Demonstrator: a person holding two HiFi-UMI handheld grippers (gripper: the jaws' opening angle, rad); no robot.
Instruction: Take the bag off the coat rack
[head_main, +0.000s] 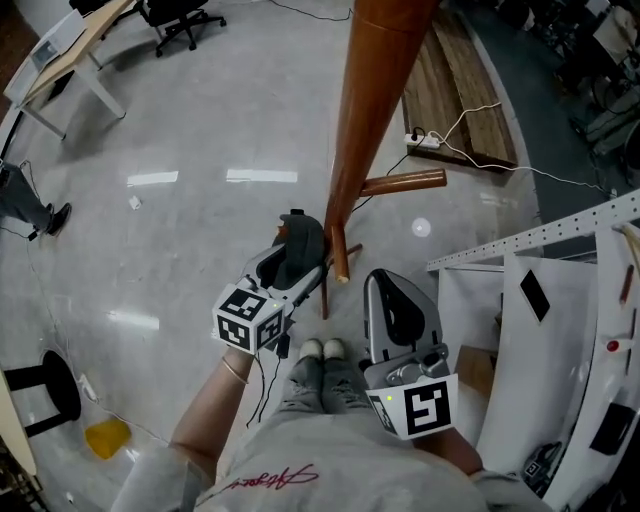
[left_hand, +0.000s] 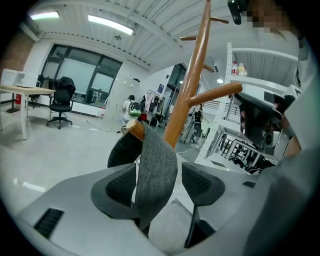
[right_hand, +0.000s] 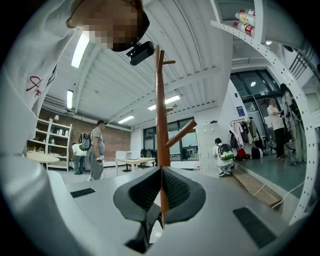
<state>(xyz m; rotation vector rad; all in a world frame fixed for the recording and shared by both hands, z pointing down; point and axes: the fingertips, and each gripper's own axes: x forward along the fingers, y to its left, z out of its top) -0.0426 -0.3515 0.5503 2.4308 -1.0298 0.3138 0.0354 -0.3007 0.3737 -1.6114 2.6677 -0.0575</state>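
Head view looked steeply down on a grey polished floor (head_main: 190, 130), the largest thing in sight. On it stood the wooden coat rack (head_main: 375, 110), running from the top edge of the picture down to its foot just ahead of the person's shoes (head_main: 322, 348). White shelving (head_main: 545, 300) rose along the floor's right side, a desk (head_main: 65, 55) stood at its far left corner, and wooden planks (head_main: 470, 80) lay beyond the rack.

The left gripper (head_main: 293, 262) was held low beside the rack, with the dark grey bag (head_main: 300, 240) right at its jaws. The left gripper view showed that gripper (left_hand: 159, 181) with its 2 jaws spread wide. The bag's grey strap (left_hand: 155, 150) was looped over the pale end of a peg (left_hand: 131, 128) of the rack and ran down between the pads. It lay close against the left pad and clear of the right one, so nothing was clamped. The bag hung on the rack, not yet off it.

The right gripper (head_main: 390, 290) sat nearer the person, just right of the shoes. In the right gripper view its jaws (right_hand: 160, 175) were pressed together with nothing between them, and the rack's pole (right_hand: 161, 125) stood upright straight ahead.

A small yellow object (head_main: 107, 437) lay near the floor's lower left edge.
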